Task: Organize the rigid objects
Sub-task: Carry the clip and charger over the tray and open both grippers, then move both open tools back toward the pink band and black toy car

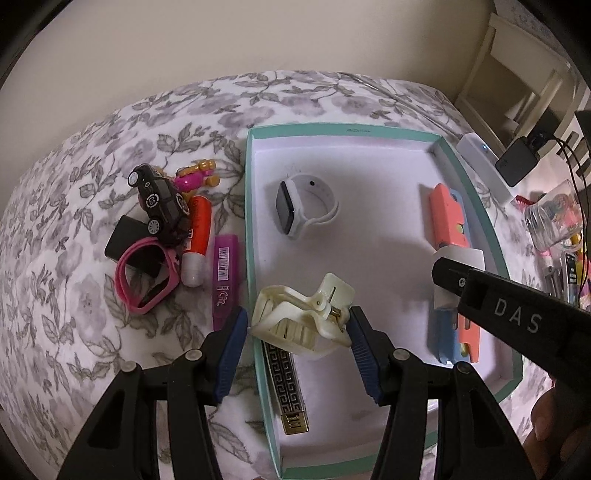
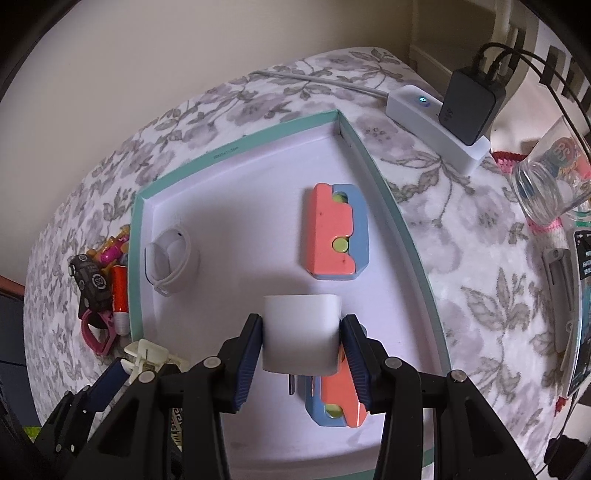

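Jaws of the left gripper [image 1: 297, 328] squeeze a cream hair clip [image 1: 303, 319] over the near left edge of the teal box [image 1: 250, 229]. Jaws of the right gripper [image 2: 301, 345] pinch a white block [image 2: 301, 334] above the box floor. Inside the box lie a white watch [image 1: 306, 208], two pink-and-blue flat toys [image 2: 338, 232] and a black-and-gold bar [image 1: 290, 391], partly hidden under the clip. Left of the box sit a black toy car [image 1: 162, 205], a pink band [image 1: 144, 275], an orange tube [image 1: 197, 240] and a purple pen [image 1: 225, 277]. Right of it are a white power strip [image 2: 437, 127] and a clear jar [image 2: 550, 177], cut off. Everything rests on a flowery bed cover [image 1: 74, 258] beside a cream wall [image 1: 258, 33].
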